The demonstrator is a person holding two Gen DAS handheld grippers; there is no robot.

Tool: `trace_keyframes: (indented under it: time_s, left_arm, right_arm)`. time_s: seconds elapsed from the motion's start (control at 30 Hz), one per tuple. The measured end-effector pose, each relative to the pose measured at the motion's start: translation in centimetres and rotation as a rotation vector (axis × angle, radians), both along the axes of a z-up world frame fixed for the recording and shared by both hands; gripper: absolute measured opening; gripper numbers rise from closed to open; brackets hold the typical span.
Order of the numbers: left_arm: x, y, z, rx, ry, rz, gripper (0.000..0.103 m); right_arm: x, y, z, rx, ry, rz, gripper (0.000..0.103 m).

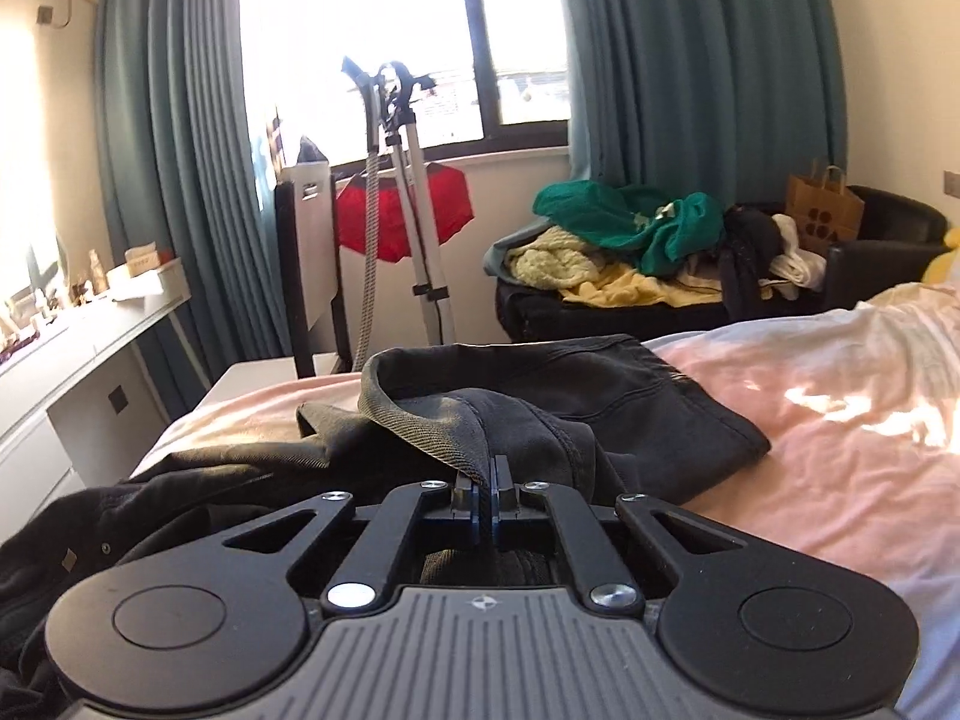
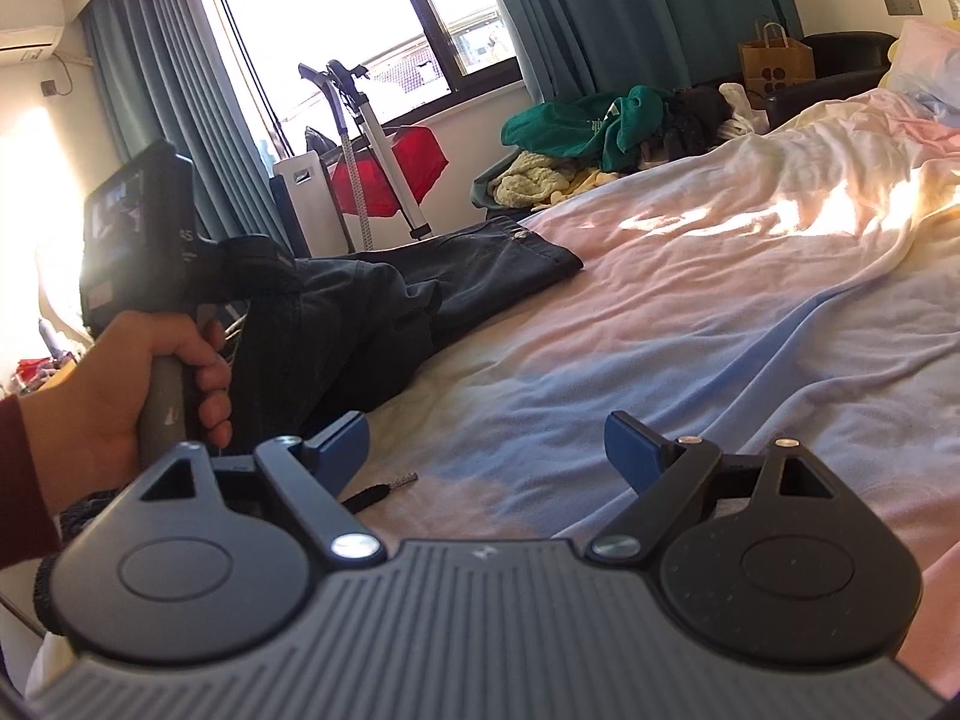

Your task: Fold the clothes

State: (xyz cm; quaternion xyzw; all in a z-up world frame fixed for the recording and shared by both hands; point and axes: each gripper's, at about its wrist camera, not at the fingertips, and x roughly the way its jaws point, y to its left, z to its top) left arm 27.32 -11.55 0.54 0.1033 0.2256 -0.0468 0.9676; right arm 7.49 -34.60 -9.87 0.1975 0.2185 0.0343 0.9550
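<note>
Jaws on the left gripper (image 1: 487, 483) are pinched together at frame centre on a ribbed hem edge of the dark garment (image 1: 540, 396), fabric rising from the tips in a thin fold. Jaws on the right gripper (image 2: 486, 450) stand wide apart, nothing between them, hovering over the bed (image 2: 690, 312) sheet in the lower middle of its frame. A dark cord tip (image 2: 384, 489) lies on the sheet just beside the left pad.

In the right wrist view the person's left hand (image 2: 120, 396) grips the other tool's handle at lower left, with the dark garment running from there toward mid frame, one flat section lying out near the bed's far edge. Rest of it is bunched and draped at the left side of the bed; how many layers are in the pinch I cannot tell.

Risks, judged from this:
- Thin edge grip could slip if pulled hard; ribbed hem is narrow in the pads.
- One-sided lift with the right tool free would drag the bunched part and twist the fold line.
- Garment sits near the bed edge at left; a tug that way could slide it off.
- Loose sheet wrinkles could get pinched along with the cloth.
- Cord could snag the open pads.

Clothes pile (image 1: 630, 240) at upper right stays well apart.
</note>
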Motion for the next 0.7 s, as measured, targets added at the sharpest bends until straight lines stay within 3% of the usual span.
trace_keyframes:
  time_s: [0.13,0.3,0.53,0.7]
  left_arm:
    - [-5.3,0.3,1.4,0.025,-0.044,-0.109,0.003]
    - [-13.2,2.0,1.8,-0.004,-0.050,-0.223,0.003]
    - [-22.0,5.5,-2.7,-0.031,0.062,-0.279,0.003]
    - [-23.4,8.8,-6.3,-0.130,0.090,-0.198,0.003]
  right_arm:
    - [-0.3,0.0,0.3,-0.002,-0.006,-0.005,0.087]
    - [-0.6,-0.2,0.6,0.003,-0.017,-0.015,0.087]
    - [-1.3,-1.9,0.6,0.117,-0.016,-0.037,0.087]
    - [-0.9,-3.9,-1.2,0.315,0.007,-0.064,0.087]
